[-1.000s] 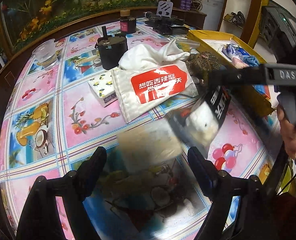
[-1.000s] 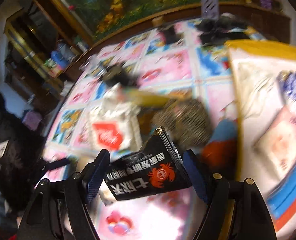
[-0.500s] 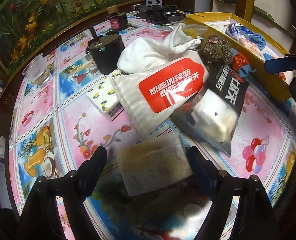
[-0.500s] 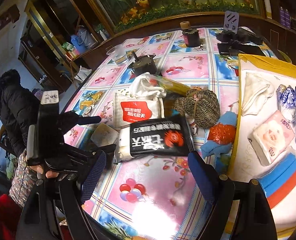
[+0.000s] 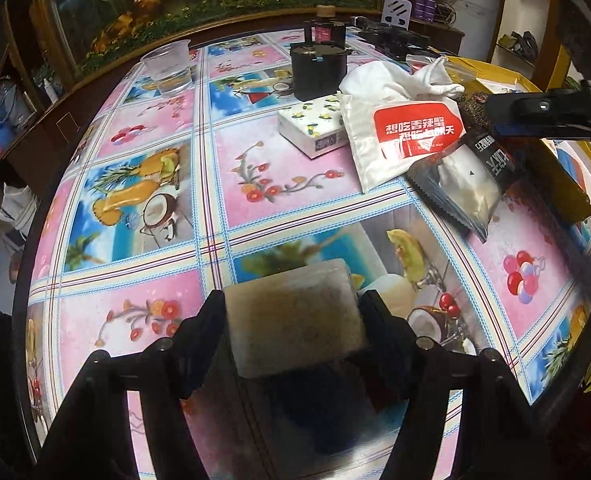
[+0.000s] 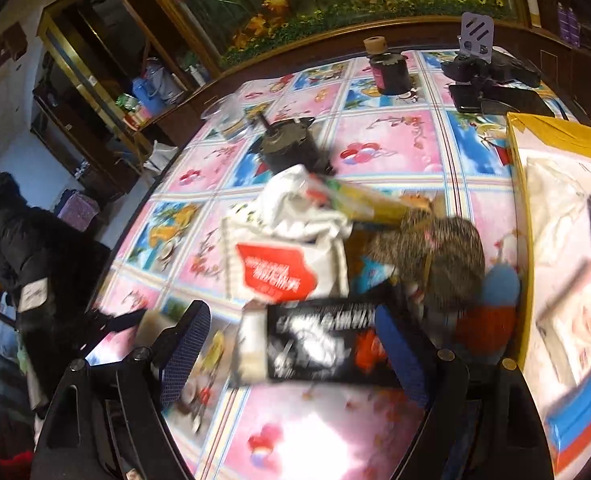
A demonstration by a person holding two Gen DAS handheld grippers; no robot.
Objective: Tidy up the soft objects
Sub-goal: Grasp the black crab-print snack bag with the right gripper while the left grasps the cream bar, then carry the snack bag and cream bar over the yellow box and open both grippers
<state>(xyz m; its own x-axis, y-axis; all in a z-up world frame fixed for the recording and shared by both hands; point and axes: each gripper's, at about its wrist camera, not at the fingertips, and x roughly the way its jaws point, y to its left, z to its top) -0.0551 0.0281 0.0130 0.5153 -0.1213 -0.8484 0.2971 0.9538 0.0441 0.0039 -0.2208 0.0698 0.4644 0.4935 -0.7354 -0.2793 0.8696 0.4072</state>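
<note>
A beige sponge (image 5: 295, 312) sits between the fingers of my left gripper (image 5: 291, 312). The jaws are closing, and both pads touch its sides. In the right wrist view a black snack packet (image 6: 319, 344) lies flat on the tablecloth. My right gripper (image 6: 291, 348) stands open around it, fingers apart from its ends. The same packet (image 5: 463, 184) lies on a white packet with a red label (image 5: 407, 136). Behind them are a white cloth (image 5: 391, 76) and a steel scourer (image 6: 439, 256).
A yellow box (image 6: 535, 132) holding soft items fills the right side. A lemon-print tissue pack (image 5: 315, 128), a black pot (image 5: 315, 68) and a plastic cup (image 5: 169, 66) stand further back. A person in a dark jacket (image 6: 11, 240) is by the table's left edge.
The black packet left my right gripper and now lies on the table. My left gripper moved forward over the beige sponge and narrowed around it.
</note>
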